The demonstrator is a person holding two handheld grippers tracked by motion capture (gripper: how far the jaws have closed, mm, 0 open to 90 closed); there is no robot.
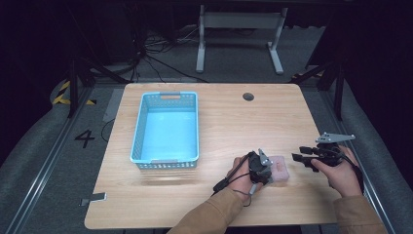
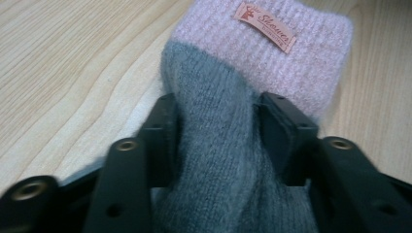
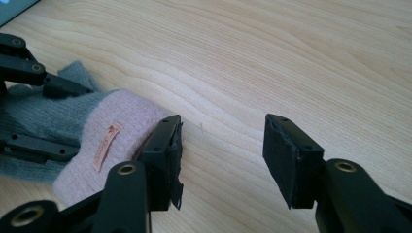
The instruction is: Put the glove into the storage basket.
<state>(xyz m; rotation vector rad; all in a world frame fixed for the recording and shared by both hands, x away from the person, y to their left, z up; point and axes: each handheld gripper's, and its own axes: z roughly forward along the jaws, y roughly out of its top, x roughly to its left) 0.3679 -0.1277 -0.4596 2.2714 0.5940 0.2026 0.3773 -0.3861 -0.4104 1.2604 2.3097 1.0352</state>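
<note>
You have a light-blue basket (image 1: 141, 127) standing on the wooden table (image 1: 234, 122), beside a round grommet hole (image 1: 248, 96).

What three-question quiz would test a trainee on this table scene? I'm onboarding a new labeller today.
1. True or false: the left tongs have their pads pressed on the grey part of the knitted sock.
2. What colour is the sock's cuff that carries the small sewn label?
3. Multiple choice: the right tongs are (A) shut on the sock, (B) open over bare table beside the sock, (C) inside the blue basket.

Key:
1. True; the grey knit bunches between both pads.
2. Pale pink.
3. B; wood shows between the jaws, and the pink cuff lies just outside one of them.
</note>
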